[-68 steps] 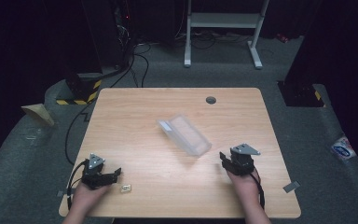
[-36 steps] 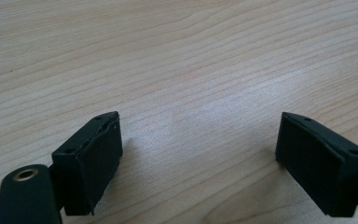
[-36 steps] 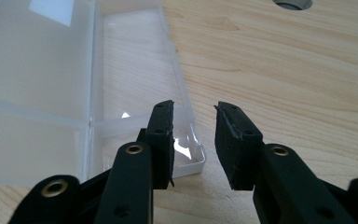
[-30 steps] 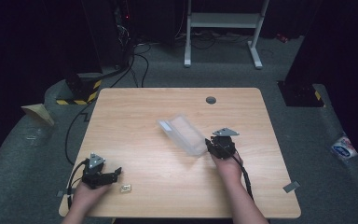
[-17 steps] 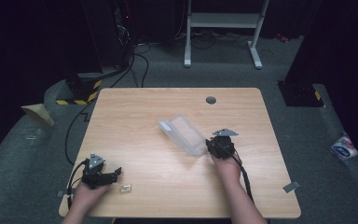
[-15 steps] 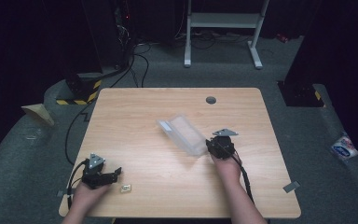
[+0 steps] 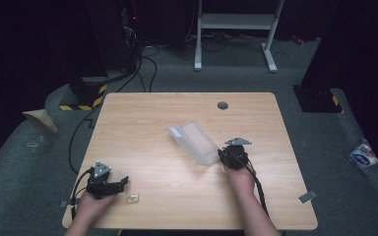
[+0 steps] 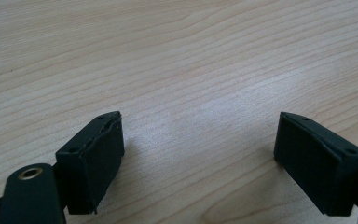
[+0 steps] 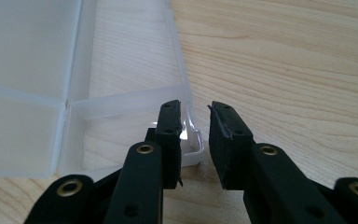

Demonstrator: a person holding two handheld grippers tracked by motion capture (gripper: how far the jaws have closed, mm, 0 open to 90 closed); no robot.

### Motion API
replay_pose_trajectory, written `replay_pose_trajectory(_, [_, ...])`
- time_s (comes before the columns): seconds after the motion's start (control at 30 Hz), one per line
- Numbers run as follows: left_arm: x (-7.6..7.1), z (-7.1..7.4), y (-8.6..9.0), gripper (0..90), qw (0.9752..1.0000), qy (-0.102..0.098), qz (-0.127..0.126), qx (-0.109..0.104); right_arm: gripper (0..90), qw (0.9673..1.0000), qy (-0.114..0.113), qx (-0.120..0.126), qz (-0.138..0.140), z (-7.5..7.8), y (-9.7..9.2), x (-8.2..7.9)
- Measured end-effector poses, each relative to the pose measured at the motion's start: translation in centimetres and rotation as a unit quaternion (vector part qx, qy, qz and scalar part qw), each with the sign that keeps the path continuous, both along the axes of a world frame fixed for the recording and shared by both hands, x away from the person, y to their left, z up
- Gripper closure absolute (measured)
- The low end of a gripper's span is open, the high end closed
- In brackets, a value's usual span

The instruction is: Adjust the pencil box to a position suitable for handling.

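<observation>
Clear plastic compartment box point(image 7: 193, 141): light, thin-walled, likely slippery; grip near-right corner wall. Right gripper point(image 9: 195, 122) narrowly parted astride that wall. Left gripper point(image 8: 199, 149) spread, empty.

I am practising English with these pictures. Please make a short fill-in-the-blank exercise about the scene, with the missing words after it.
1. The clear plastic box lies on a ___ table.
2. The right gripper has one jaw inside the box's corner and the other ___ its wall.
3. The left gripper has its jaws wide ___ above bare tabletop.

Missing words: wooden; outside; open
</observation>
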State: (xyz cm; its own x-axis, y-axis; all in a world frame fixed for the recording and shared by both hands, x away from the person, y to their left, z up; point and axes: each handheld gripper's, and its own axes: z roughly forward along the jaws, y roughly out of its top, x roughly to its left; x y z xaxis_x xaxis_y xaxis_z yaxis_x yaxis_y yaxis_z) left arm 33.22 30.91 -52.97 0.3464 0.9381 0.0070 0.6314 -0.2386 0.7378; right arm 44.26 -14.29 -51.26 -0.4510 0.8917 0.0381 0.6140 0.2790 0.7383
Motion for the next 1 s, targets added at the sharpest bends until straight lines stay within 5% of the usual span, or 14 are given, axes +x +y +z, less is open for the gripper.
replay_pose_trajectory(0.53, [0.1,0.0,0.0,16.2,1.0000,0.001,-0.003,0.000,81.0,0.9998,-0.005,-0.009,0.015,0.1,0.1,-1.7])
replay_pose_trajectory(1.0, [0.2,0.0,0.0,16.2,1.0000,0.001,-0.007,0.001,79.9,0.9994,-0.015,0.017,0.025,-0.3,0.1,-5.0])
